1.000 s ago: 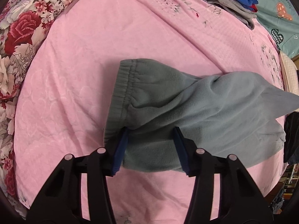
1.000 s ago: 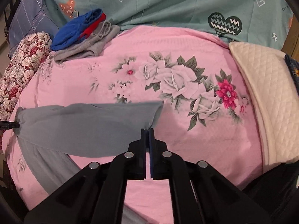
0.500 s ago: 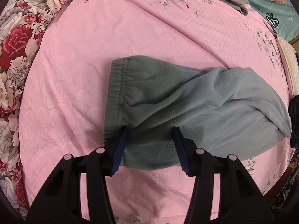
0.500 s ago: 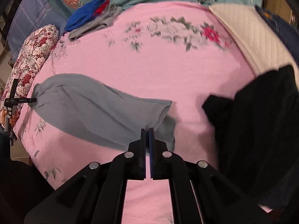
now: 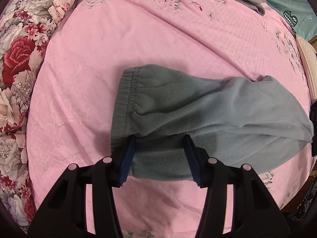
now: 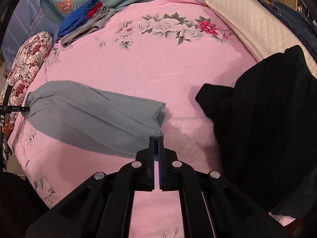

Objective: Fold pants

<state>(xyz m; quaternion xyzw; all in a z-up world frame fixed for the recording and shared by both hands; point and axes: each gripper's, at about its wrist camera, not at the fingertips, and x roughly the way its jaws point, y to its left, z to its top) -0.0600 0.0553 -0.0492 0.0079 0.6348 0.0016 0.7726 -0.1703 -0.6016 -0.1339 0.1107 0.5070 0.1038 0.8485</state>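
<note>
Pants (image 5: 198,117) now flat on the pink bed (image 5: 138,39); a second ago the leg end hung lifted. Right claw (image 6: 156,138) has come down, pinching the hem. Left claw (image 5: 160,140) half-spread, astride the waist-end cloth. Ready for the fold.

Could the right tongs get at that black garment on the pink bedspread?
Probably yes: the black ribbed garment lies just beside the right tongs with bare pink bedspread between, but they are shut on the grey fleece pants.
</note>
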